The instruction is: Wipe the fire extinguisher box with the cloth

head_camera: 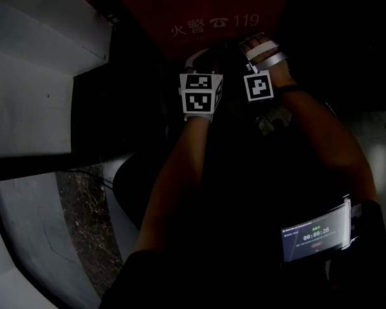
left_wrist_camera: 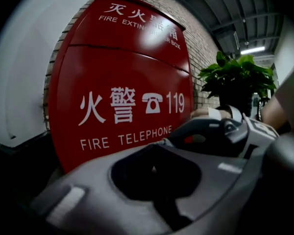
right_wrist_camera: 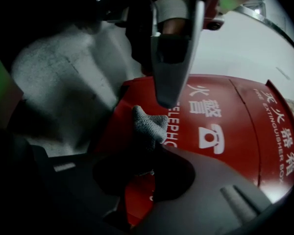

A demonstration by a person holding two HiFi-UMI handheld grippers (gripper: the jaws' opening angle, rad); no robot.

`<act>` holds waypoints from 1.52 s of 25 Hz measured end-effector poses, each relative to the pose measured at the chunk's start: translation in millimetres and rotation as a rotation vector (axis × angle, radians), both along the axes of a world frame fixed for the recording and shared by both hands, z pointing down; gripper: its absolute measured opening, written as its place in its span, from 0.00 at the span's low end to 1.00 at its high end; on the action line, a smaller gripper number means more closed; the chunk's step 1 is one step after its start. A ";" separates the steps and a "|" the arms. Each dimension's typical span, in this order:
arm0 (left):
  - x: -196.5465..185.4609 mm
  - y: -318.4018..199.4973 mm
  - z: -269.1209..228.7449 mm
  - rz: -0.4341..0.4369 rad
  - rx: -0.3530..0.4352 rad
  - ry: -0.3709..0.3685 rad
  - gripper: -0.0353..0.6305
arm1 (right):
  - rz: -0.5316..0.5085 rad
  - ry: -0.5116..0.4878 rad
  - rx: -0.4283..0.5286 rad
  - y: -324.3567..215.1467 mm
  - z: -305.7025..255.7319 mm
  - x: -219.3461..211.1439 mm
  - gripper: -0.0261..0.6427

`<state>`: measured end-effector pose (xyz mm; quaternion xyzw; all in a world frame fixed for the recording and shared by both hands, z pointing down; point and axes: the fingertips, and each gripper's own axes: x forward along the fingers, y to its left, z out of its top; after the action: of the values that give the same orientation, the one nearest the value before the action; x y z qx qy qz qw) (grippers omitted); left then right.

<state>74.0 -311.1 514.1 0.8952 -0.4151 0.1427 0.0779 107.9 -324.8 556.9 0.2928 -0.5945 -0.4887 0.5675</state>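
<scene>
**Q:** Right claw (right_wrist_camera: 157, 148), nearest the lens: what does it carry?
**A:** It is clenched on the cloth (right_wrist_camera: 148, 124), a grey, textured wad. One free corner juts past the tips.

**Q:** Where does the cloth lie relative to the box?
**A:** The box (right_wrist_camera: 235, 126) is red with white lettering and stands upright, directly ahead of both claws. The cloth's corner overlaps the lower, lettered panel of its front. Whether the two touch cannot be told.

**Q:** And the left claw (left_wrist_camera: 157, 143)?
**A:** Its tips are clenched together with nothing between them. It is held just beside the right claw and points at the same panel.

**Q:** Which step is in hand?
**A:** Probably the opening of the wipe. The cloth is gripped and presented to the front of the box, but firm contact is not evident.

**Q:** What does the next move call for?
**A:** Most likely pressing the cloth flat against the panel and sweeping it across. The grip must be tight enough that friction does not drag the cloth out, and the left claw should be kept out of the stroke.

**Q:** What surrounds the box?
**A:** A brick wall (left_wrist_camera: 201, 38) stands behind it, and a leafy plant (left_wrist_camera: 235, 80) stands near its right edge. The head view is too dark to add more.
</scene>
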 end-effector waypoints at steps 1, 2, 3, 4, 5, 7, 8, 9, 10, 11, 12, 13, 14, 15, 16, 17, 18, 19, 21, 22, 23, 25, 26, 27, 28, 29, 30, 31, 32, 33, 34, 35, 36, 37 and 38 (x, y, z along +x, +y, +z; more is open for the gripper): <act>0.6 0.2 5.4 0.002 -0.005 -0.010 0.06 | -0.001 0.004 -0.011 1.1 7.2 0.2 0.14; 1.2 0.1 11.1 0.005 -0.011 -0.020 0.06 | -0.003 0.007 -0.019 2.0 13.6 -0.1 0.14; 1.6 -0.3 17.1 0.008 -0.020 -0.032 0.06 | -0.006 0.011 -0.025 2.4 19.3 -1.2 0.14; 1.8 -1.0 23.2 0.010 -0.031 -0.045 0.06 | -0.010 0.016 -0.032 2.6 24.5 -2.7 0.14; 2.0 -1.7 29.5 0.012 -0.044 -0.060 0.06 | -0.012 0.018 -0.043 2.7 29.5 -4.3 0.14; 2.6 -2.8 40.9 0.014 -0.073 -0.084 0.06 | -0.013 0.015 -0.065 3.1 37.7 -6.2 0.14; 3.1 -2.9 44.7 0.014 -0.087 -0.090 0.06 | -0.014 0.012 -0.071 3.2 40.3 -6.5 0.14; 3.9 -3.0 47.3 0.015 -0.098 -0.092 0.06 | -0.015 0.010 -0.072 3.5 42.0 -6.4 0.15; 4.8 -3.1 49.0 0.018 -0.107 -0.091 0.06 | -0.016 0.008 -0.073 3.7 42.8 -6.1 0.15; 5.7 -3.5 50.3 0.021 -0.114 -0.089 0.06 | -0.014 0.005 -0.074 3.8 42.9 -5.9 0.15; 6.4 -4.2 51.7 0.023 -0.122 -0.086 0.06 | -0.011 0.000 -0.077 3.8 42.8 -5.9 0.15; 7.0 -4.9 53.1 0.024 -0.130 -0.082 0.06 | -0.007 -0.006 -0.079 3.7 42.4 -6.0 0.15; 7.7 -5.7 54.5 0.024 -0.138 -0.078 0.06 | -0.004 -0.012 -0.081 3.4 42.0 -6.0 0.15; 8.7 -6.5 55.5 0.026 -0.145 -0.075 0.06 | -0.001 -0.017 -0.083 3.1 41.9 -5.9 0.15; 10.0 -7.0 56.1 0.031 -0.150 -0.073 0.06 | 0.000 -0.020 -0.086 3.0 42.2 -5.8 0.15; 11.5 -7.1 56.9 0.037 -0.154 -0.073 0.06 | 0.001 -0.024 -0.093 3.4 43.0 -5.9 0.15; 13.0 -7.0 58.5 0.043 -0.160 -0.074 0.06 | 0.001 -0.028 -0.101 4.2 44.5 -6.2 0.15; 14.3 -6.7 60.9 0.050 -0.165 -0.077 0.06 | 0.001 -0.027 -0.107 5.1 46.6 -6.4 0.15; 16.3 -6.1 65.2 0.059 -0.176 -0.078 0.06 | 0.002 -0.015 -0.112 5.1 52.2 -5.4 0.15; 16.7 -5.5 65.9 0.062 -0.183 -0.079 0.06 | 0.002 -0.008 -0.113 4.3 55.3 -4.5 0.15; 16.8 -4.8 66.8 0.065 -0.190 -0.080 0.06 | 0.003 -0.002 -0.117 4.0 58.7 -3.7 0.15; 16.9 -4.0 74.1 0.071 -0.209 -0.089 0.06 | 0.003 0.011 -0.126 3.7 67.7 -0.8 0.15; 17.4 -3.6 78.3 0.075 -0.218 -0.093 0.06 | 0.007 0.016 -0.138 4.4 71.6 1.0 0.15; 18.3 -3.2 81.1 0.079 -0.226 -0.093 0.06 | 0.014 0.020 -0.154 6.0 74.7 2.6 0.15; 19.1 -2.7 82.8 0.083 -0.232 -0.091 0.06 | 0.018 0.028 -0.168 7.1 77.6 4.5 0.15; 19.9 -2.1 84.0 0.086 -0.237 -0.091 0.06 | 0.019 0.038 -0.173 7.2 80.3 6.3 0.15; 20.4 -1.5 84.5 0.090 -0.239 -0.094 0.06 | 0.017 0.044 -0.173 7.2 81.7 6.9 0.15; 20.5 -0.9 84.3 0.092 -0.239 -0.099 0.06 | 0.013 0.042 -0.172 7.6 80.8 5.7 0.15; 20.3 -0.3 83.2 0.093 -0.239 -0.102 0.06 | 0.006 0.036 -0.166 8.0 78.5 3.0 0.15; 19.7 0.4 81.3 0.092 -0.239 -0.103 0.06 | -0.003 0.030 -0.152 8.2 75.3 -0.9 0.15; 18.8 0.8 78.6 0.087 -0.236 -0.100 0.06 | -0.014 0.023 -0.134 9.1 70.6 -6.3 0.15; 17.5 1.1 74.6 0.080 -0.231 -0.092 0.06 | -0.025 0.016 -0.115 11.0 63.3 -12.8 0.15; 15.7 1.5 69.0 0.069 -0.224 -0.079 0.06 | -0.036 0.012 -0.097 13.7 54.2 -19.5 0.15; 13.6 2.8 61.5 0.054 -0.219 -0.061 0.06 | -0.047 0.008 -0.079 16.8 44.9 -25.0 0.15; 11.1 5.6 52.0 0.039 -0.216 -0.040 0.06 | -0.057 0.004 -0.063 20.2 35.6 -28.8 0.15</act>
<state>85.1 -305.5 566.1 0.8865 -0.3812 0.2058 0.1629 79.2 -304.6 592.5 0.2569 -0.6166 -0.4863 0.5633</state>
